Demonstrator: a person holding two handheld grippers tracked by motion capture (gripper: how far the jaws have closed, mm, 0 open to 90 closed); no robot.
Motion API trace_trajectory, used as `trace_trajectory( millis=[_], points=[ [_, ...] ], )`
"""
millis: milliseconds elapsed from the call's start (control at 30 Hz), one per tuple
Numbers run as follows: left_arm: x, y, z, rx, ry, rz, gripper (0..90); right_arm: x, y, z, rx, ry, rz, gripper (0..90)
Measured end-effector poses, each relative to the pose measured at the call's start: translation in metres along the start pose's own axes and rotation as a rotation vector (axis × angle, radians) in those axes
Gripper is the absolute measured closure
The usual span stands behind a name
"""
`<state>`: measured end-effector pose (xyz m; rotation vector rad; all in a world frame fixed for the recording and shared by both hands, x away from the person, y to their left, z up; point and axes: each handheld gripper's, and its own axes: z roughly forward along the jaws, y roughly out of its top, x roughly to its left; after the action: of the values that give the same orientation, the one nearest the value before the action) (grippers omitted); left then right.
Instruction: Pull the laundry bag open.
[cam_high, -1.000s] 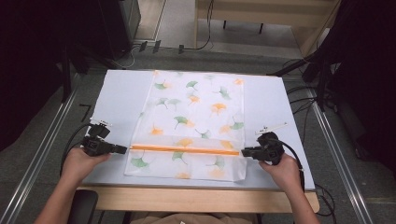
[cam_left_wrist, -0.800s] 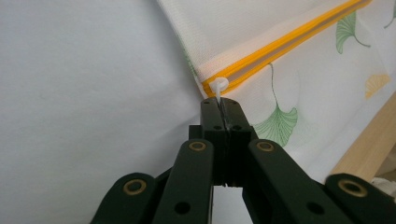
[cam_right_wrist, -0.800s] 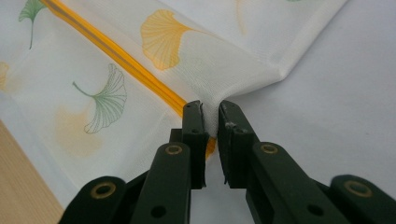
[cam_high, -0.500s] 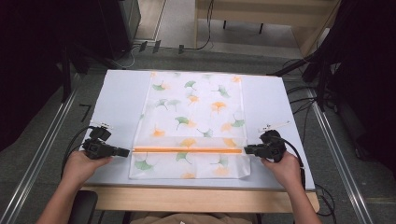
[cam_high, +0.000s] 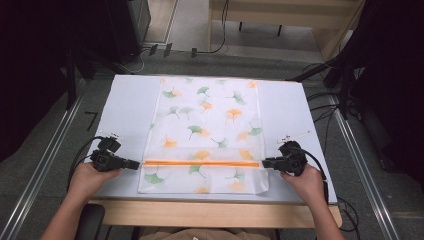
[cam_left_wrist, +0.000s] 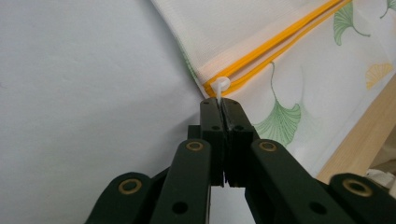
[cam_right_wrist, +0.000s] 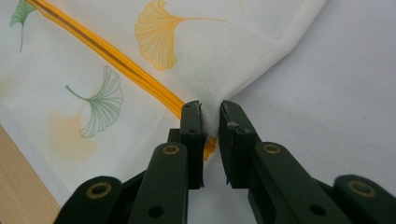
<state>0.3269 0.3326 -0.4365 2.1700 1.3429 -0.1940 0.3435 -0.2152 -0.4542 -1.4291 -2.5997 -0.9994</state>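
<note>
A white mesh bag printed with green and orange ginkgo leaves lies flat on the pale table. An orange zipper crosses its near part from side to side. My left gripper is at the zipper's left end; in the left gripper view it is shut on the small white zipper pull. My right gripper is at the bag's right edge. In the right gripper view it pinches bunched cloth at the zipper's end, jaws slightly apart around it.
The table's wooden front edge runs just below both hands. Cables trail off the right side onto the floor. A metal rail runs along the floor at the left. Dark furniture stands behind the table.
My right gripper has edged slightly to the right and the zipper line now lies straighter. The left hand has kept its place.
</note>
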Motion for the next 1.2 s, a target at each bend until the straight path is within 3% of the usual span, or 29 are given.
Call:
trace_trajectory(
  millis=[167, 433, 633, 767, 933, 1200],
  points=[
    [0.004, 0.000, -0.001, -0.017, -0.009, -0.021, 81.6, 0.000, -0.001, 0.002, 0.009, -0.017, -0.009, 79.0],
    [0.000, 0.002, -0.005, -0.077, 0.012, 0.004, 71.8, -0.004, -0.002, 0.002, -0.022, -0.037, -0.005, 66.2],
    [-0.004, 0.004, -0.007, -0.124, 0.014, 0.013, 60.7, -0.002, 0.000, -0.005, -0.102, -0.050, -0.033, 56.1],
    [-0.008, 0.007, -0.006, -0.144, 0.029, 0.035, 57.8, -0.002, 0.000, -0.007, -0.124, -0.057, -0.046, 53.7],
    [-0.008, 0.010, -0.006, -0.198, 0.053, 0.048, 42.6, 0.001, 0.001, -0.008, -0.158, -0.066, -0.078, 50.5],
    [-0.007, 0.012, -0.005, -0.242, 0.107, 0.087, 37.1, -0.002, 0.001, -0.010, -0.197, -0.076, -0.082, 45.3]
  ],
)
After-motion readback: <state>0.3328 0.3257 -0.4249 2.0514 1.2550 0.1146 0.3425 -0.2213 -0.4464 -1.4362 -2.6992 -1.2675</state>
